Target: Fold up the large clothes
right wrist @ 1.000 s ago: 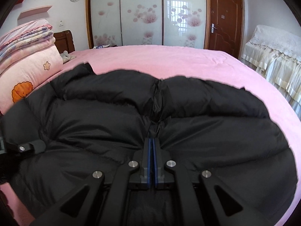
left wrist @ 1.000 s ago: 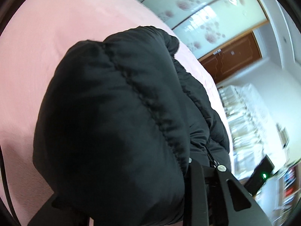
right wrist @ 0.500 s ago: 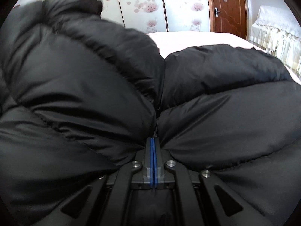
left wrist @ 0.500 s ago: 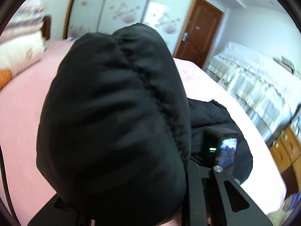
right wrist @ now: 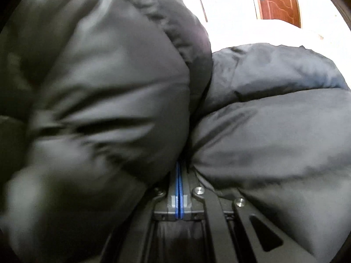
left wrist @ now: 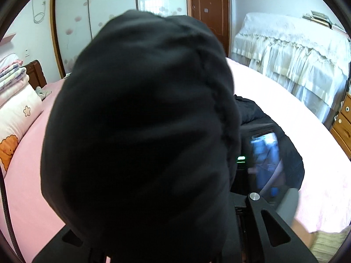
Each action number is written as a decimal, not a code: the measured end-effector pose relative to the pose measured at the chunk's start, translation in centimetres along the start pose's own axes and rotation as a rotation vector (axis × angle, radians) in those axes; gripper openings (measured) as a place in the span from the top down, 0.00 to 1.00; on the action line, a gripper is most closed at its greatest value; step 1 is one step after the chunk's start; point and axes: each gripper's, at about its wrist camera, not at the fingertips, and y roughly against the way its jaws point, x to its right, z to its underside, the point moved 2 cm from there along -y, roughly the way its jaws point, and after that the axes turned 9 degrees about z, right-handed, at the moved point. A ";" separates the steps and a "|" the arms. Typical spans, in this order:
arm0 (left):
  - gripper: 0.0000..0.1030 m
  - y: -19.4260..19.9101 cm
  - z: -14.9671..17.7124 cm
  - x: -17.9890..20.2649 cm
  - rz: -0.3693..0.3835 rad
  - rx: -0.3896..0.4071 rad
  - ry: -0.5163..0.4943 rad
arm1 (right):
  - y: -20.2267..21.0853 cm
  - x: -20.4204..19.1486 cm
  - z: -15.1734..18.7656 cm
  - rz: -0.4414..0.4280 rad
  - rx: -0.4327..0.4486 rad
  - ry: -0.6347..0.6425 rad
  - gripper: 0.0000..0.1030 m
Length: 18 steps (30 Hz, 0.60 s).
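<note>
A black puffer jacket (left wrist: 140, 120) fills most of the left wrist view, bulging over my left gripper and hiding its fingertips. The jacket is lifted above the pink bed (left wrist: 274, 109). In the right wrist view the same jacket (right wrist: 98, 100) fills the frame in puffed folds. My right gripper (right wrist: 179, 171) is shut on a fold of it, blue pads pressed together. The right gripper's camera body (left wrist: 261, 157) shows in the left wrist view, just right of the raised fabric.
Folded quilts and a pink pillow (left wrist: 15, 114) lie at the bed's left. A second bed with a cream frilled cover (left wrist: 291, 52) stands at the right, a wooden drawer unit (left wrist: 344, 122) beside it. Sliding wardrobe doors (left wrist: 92, 17) and a brown door (left wrist: 208, 6) are behind.
Both grippers have risen with the jacket. The left view swung level toward the room. The jacket, flat on the bed in the right view before, now bulges close around the right gripper.
</note>
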 end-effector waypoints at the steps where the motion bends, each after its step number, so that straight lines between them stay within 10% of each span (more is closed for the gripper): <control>1: 0.81 0.2 -0.1 -0.1 0.010 -0.003 0.008 | 0.7 0.7 0.1 0.003 -0.004 -0.014 0.99; 7: 0.81 -0.1 -0.8 0.2 -0.019 -0.064 -0.005 | 7.0 5.1 0.5 0.100 0.126 -0.075 0.99; 18: 0.81 -1.6 -1.7 2.9 -0.050 -0.135 -0.111 | 3.2 8.0 4.3 0.075 0.020 -0.172 0.99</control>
